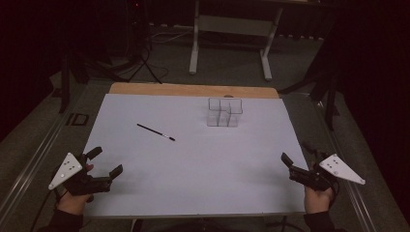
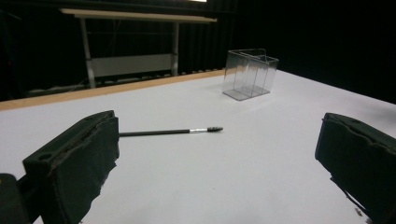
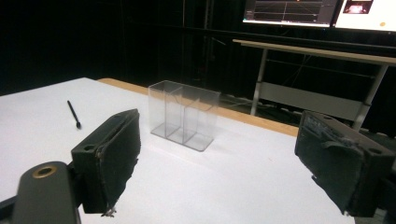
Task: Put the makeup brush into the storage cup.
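Looking across the wide white surface (image 1: pixel 193 183), I had both tools parked at its near corners, well apart from everything, presumably a rest pose that kept the middle free. Toward the far side stood the clear plastic divided organiser box (image 1: pixel 224 112), upright and empty. My left gripper (image 1: pixel 103 166) and right gripper (image 1: pixel 296 163) each had their fingers spread wide, holding nothing. Nearer the left one lay the thin black brush with a silver collar (image 1: pixel 155 132), flat and untouched, probably the piece to fetch.
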Demonstrator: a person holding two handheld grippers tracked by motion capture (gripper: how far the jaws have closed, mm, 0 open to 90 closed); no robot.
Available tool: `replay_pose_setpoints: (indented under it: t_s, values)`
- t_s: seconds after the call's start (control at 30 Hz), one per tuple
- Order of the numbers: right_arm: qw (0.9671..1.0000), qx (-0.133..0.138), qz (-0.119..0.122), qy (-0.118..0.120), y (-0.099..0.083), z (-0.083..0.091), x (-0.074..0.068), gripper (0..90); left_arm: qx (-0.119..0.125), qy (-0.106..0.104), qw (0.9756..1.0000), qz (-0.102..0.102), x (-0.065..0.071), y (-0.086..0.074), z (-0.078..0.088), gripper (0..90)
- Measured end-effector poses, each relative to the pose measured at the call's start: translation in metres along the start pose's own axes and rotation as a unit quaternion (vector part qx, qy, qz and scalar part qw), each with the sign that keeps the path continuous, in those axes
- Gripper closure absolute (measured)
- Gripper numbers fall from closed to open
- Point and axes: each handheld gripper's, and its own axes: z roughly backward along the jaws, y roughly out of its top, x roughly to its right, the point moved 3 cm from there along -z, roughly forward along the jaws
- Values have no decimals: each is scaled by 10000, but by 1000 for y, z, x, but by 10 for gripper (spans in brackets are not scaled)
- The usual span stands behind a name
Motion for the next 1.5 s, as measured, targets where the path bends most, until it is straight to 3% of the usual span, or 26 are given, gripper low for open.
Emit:
replay_pose_setpoints:
  t_s: [0.2,0.37,0.47,0.67,0.7,0.73,0.8,0.83,0.87,0.93,0.97,1.0,1.07,1.13,1.23,1.33,1.4,1.43,1.5]
  values:
    - [10000,30,-8,54,0,0,-1,141,29,-16,10000,14,0,1,0,4]
    - [10000,2,-28,35,-2,-2,1,141,185,-55,9991,372,-3,5,2,4]
    - [10000,-33,-16,28,-3,-2,1,142,156,-235,9982,522,-5,12,5,4]
    - [10000,-12,1,64,-2,-2,-2,141,-375,-526,9966,518,-9,23,12,4]
    - [10000,-12,1,64,-2,-2,-2,141,-375,-526,9966,518,-9,23,12,4]
    - [10000,-22,36,81,-1,-2,-4,142,-664,-613,9951,411,-10,24,12,4]
    - [9999,-12,51,120,0,-2,-5,142,-822,-804,9928,335,-9,26,10,4]
    - [9999,-16,51,113,0,-2,-6,142,-822,-804,9928,335,-9,26,10,4]
    - [9999,13,74,119,1,-2,-6,142,-1076,-979,9892,150,-7,27,7,4]
    - [9999,30,90,117,2,-2,-6,142,-1294,-1101,9855,-1,-6,28,3,4]
    - [9999,26,97,120,2,-2,-7,142,-1294,-1101,9855,-1,-6,28,3,3]
    - [9999,18,95,127,2,-2,-7,142,-1488,-1258,9808,-60,-4,30,-1,3]
    - [9999,17,87,136,2,-3,-7,142,-1661,-1410,9759,-134,-4,33,-5,3]
    - [9999,-1,96,136,1,-3,-7,143,-1702,-1433,9748,-165,-4,34,-6,3]
    - [9999,-19,90,141,1,-3,-7,143,-1891,-1557,9689,-362,-5,41,-10,3]
    - [9998,-18,78,162,0,-4,-7,143,-2020,-1591,9653,-458,-7,45,-12,3]
    - [9998,-31,73,162,0,-5,-7,143,-2064,-1584,9642,-508,-8,47,-13,3]
    - [9998,-31,73,162,0,-5,-7,143,-2116,-1591,9626,-570,-8,48,-14,3]
    - [9998,-37,58,165,0,-5,-8,143,-2256,-1659,9569,-766,-9,52,-18,3]
